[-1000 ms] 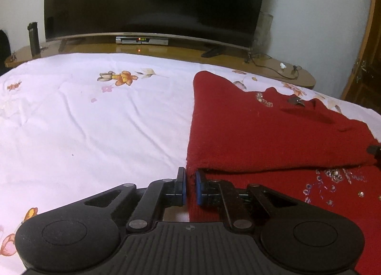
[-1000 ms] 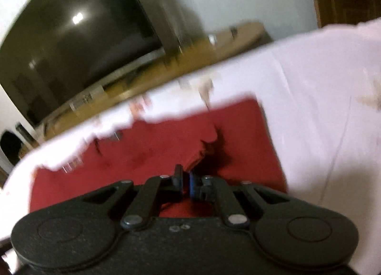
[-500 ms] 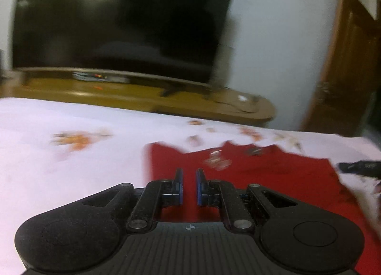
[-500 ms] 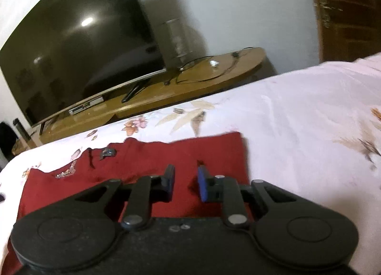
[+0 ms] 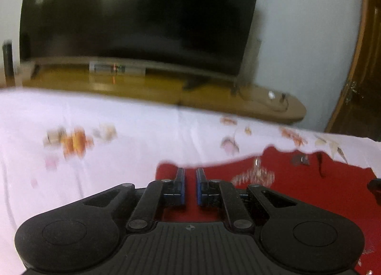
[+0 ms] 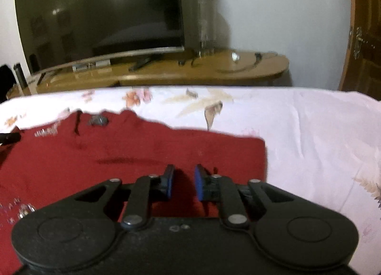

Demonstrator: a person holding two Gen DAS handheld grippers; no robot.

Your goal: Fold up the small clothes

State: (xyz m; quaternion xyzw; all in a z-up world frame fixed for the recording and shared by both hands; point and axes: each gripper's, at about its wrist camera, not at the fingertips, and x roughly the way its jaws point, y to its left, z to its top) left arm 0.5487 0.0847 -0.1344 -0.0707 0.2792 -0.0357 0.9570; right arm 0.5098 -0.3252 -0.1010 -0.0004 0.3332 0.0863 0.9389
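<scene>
Hovering my left gripper (image 5: 189,185) and right gripper (image 6: 182,183), both parted and empty, above the red garment (image 6: 133,153) lying on the bed (image 6: 309,132), I should pinch matching corners evenly.

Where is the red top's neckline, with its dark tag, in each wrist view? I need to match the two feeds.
Left wrist: neckline tag sits right of centre, at the far edge of the red top.
Right wrist: neckline tag sits upper left, on the top's far edge.
Shared landmark: the dark TV behind the bed.
</scene>
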